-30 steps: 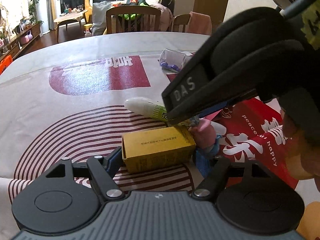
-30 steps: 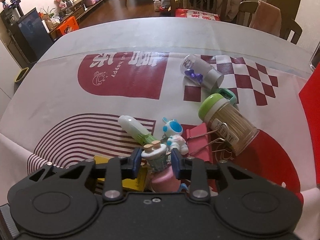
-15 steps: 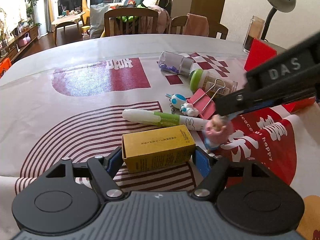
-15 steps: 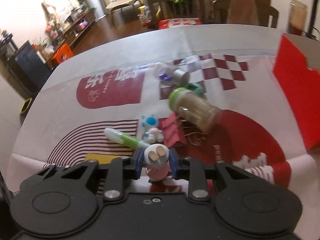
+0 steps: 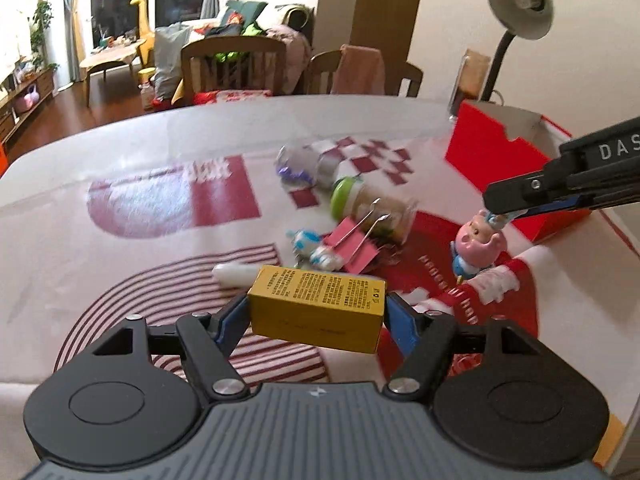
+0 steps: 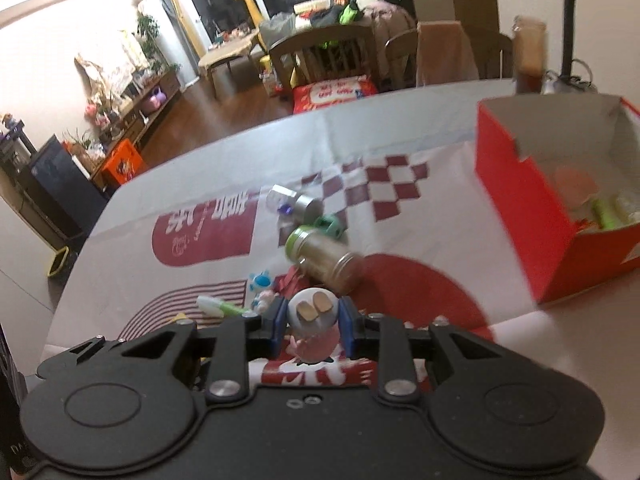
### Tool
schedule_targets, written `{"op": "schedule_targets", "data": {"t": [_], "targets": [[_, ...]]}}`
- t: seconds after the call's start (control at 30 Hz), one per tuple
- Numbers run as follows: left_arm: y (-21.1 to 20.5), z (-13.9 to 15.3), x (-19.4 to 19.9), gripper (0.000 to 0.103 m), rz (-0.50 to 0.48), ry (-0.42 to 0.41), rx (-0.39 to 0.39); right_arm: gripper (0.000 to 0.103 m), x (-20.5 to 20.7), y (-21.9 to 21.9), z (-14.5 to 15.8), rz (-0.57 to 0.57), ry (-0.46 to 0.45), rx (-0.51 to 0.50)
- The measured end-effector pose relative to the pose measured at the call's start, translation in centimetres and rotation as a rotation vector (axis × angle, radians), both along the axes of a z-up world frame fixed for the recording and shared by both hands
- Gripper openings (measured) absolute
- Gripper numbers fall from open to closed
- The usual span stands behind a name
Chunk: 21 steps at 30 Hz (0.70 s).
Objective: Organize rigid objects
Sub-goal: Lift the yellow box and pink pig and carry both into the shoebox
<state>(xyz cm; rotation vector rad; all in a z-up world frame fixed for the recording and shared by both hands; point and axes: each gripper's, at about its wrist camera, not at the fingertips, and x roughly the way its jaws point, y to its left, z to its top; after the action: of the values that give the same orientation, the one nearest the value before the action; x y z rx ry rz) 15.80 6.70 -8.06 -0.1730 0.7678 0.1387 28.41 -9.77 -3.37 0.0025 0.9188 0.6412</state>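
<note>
Table (image 5: 120, 280) under patterned cloth, red box (image 6: 532, 216) at right. Left claw (image 5: 316, 312) grips yellow box (image 5: 316, 308); right claw (image 6: 312, 324) grips pink figurine (image 6: 314, 332), both lifted.

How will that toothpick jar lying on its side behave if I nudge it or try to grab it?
The toothpick jar lies on its side and looks round, so a nudge would probably roll it. Its clear, smooth wall may slip in the jaws, so gripping across the body seems safer. The pink binder clip rests close against it and may get dragged along.
</note>
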Motion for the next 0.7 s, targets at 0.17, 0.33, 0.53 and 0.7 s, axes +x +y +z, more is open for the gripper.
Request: {"op": "schedule_targets", "data": {"t": [0.17,0.33,0.53,0.7], "targets": [[-1.4,2.5,0.9,0.072,-0.027,-0.037,0.018,0.026,1.4,-3.4,2.3,-0.040,-0.036,0.022],[-3.0,5.0,2.7,0.072,-0.053,-0.069,0.014,0.026,3.8,-6.8,4.1,-0.097,-0.065,0.046],[-5.9,7.5,6.0,0.072,-0.102,-0.100,0.026,0.026,6.9,-10.1,5.2,-0.142,-0.102,0.047],[-8.7,8.7,9.3,0.072,-0.145,-0.114,0.037,0.026,9.5,-12.6,5.5,-0.164,-0.115,0.045]]}}
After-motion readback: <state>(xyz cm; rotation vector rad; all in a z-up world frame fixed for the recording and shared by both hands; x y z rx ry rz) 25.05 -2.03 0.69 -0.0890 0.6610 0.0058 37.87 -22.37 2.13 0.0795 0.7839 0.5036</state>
